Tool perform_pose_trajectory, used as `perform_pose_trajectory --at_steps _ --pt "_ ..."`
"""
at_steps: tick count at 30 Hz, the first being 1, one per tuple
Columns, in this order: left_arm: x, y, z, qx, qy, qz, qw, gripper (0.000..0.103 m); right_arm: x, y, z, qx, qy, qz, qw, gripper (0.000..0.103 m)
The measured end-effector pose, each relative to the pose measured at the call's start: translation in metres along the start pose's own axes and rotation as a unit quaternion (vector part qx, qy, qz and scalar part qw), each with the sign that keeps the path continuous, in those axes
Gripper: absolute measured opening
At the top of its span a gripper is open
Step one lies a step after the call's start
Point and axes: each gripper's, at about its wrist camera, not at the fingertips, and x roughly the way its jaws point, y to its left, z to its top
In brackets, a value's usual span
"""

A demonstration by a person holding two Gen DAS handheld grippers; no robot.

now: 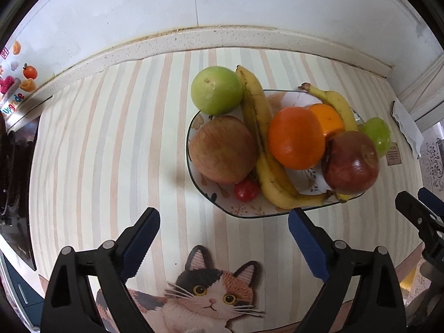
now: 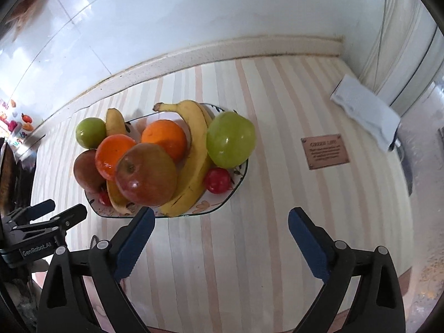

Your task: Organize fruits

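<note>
— Striped cloth covers the counter, tiled wall behind. Where are the grippers?

— Left gripper hovers short of the plate, fingers wide apart, nothing between them. Right gripper likewise: spread and empty, its left fingertip at the plate's near rim.

— And the fruit?

— All piled on the plate: two bananas, two oranges, a red apple on top nearest the right gripper, a paler apple, green fruits at either end, small red ones at the rim.

— Which first?

— I'd judge the top red apple. It rests on the others, so lifting it disturbs least. Come straight down, straddle its widest part, close gently.

— Risks?

— Round, glossy skins slip, and the green one at the far-left end overhangs the rim and could roll off if the pile shifts.
</note>
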Motion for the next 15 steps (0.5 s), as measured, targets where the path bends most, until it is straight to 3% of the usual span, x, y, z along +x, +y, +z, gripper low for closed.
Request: perform_pose_trajectory --at_steps 9,15 --pt "-0.045 -0.007 -0.010 -0.010 -0.045 0.010 0.9989 0.095 -0.039 0.001 0.001 -0.006 -0.032 0.000 0.999 0.099" --pt "-0.091 -0.014 -0.031 -0.039 -0.081 0.018 0.9958 0.095 -0.087 0.002 -0.011 -0.030 -0.064 0.018 0.997 0.099"
